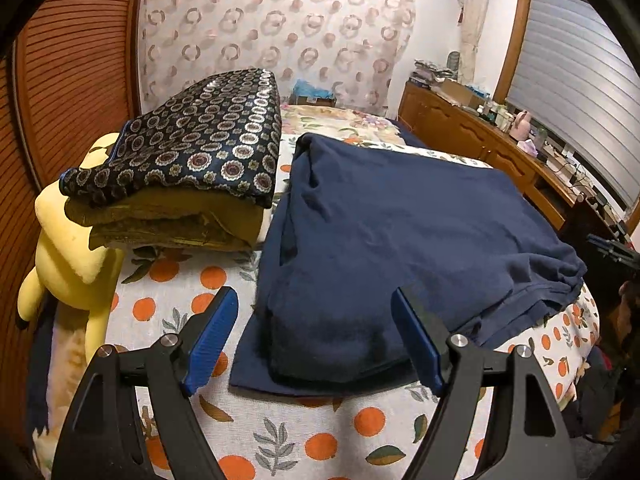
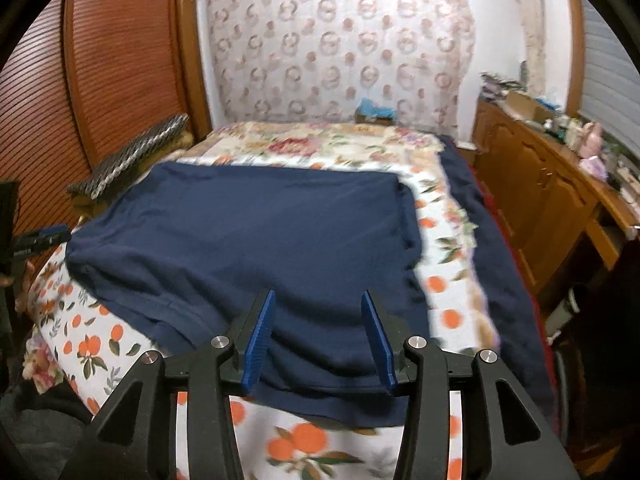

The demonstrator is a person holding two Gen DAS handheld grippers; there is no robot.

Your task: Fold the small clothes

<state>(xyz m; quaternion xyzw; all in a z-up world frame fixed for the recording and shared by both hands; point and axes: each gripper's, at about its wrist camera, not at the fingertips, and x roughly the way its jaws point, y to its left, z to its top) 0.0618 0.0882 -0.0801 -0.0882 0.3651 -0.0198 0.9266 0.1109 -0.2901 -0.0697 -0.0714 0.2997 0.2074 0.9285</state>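
Note:
A navy blue garment lies partly folded on the bed with the orange-print sheet; it also shows in the right wrist view. My left gripper is open and empty, its blue pads either side of the garment's near folded edge, just above it. My right gripper is open and empty, hovering over the garment's near edge from the other side. The left gripper's tip shows at the left edge of the right wrist view.
A stack of folded cushions with a dark patterned cover and a yellow plush toy lie at the bed's left. Wooden slatted doors line the left. A cluttered wooden cabinet stands at the right. A floral blanket covers the far bed.

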